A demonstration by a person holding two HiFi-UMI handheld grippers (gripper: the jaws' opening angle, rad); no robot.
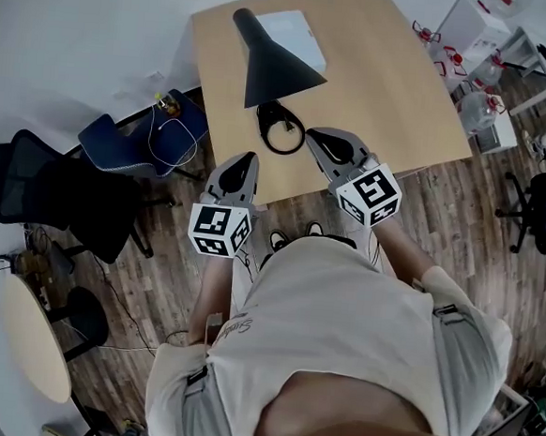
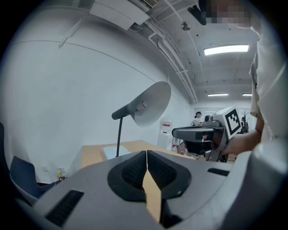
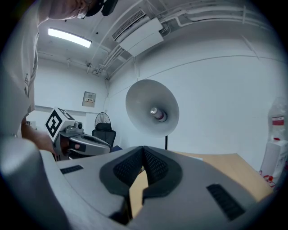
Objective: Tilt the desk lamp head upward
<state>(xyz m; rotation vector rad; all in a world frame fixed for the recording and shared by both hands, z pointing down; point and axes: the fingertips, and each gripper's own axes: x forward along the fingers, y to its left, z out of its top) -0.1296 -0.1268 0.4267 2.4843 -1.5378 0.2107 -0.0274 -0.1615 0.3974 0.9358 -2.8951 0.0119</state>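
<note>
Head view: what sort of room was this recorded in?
Probably an office or lab workroom: a wooden desk with a desk lamp, a black office chair beside it, a ceiling strip light.

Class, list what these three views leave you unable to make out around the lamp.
- Whether the black ring joins the lamp stem: in the head view the lamp head covers the spot. In the gripper views the left gripper and right gripper block it.
- The white flat thing: head view, partly under the lamp head, unidentifiable.
- The small things on the blue chair: head view, too small.
</note>
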